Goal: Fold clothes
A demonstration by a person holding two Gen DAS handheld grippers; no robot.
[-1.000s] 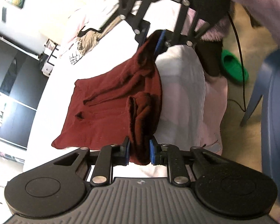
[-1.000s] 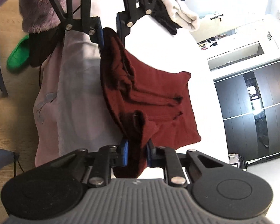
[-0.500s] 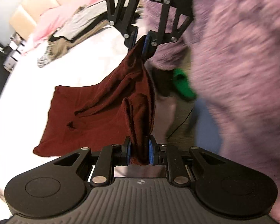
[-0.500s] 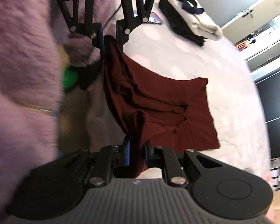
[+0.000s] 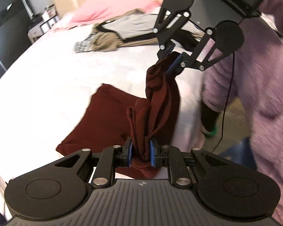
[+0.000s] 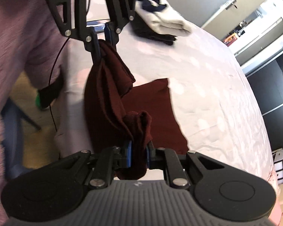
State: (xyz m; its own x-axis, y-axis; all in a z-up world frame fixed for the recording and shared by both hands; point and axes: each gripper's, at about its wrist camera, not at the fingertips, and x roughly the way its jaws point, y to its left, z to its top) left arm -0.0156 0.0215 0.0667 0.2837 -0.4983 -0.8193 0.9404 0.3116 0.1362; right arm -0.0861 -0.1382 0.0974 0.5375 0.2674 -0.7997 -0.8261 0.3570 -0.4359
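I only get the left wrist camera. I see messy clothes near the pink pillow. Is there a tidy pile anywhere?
Observer: Yes. The right wrist view shows a folded pile, white on top of dark, lying on the bed beyond the left gripper.
Operator: Is my other gripper really holding the red cloth?
Observer: Yes. Close up, the right gripper is shut on a bunched fold of the maroon garment, with a bit of cloth poking out underneath.
Operator: What's past the bed on that side?
Observer: A pale door with a handle.
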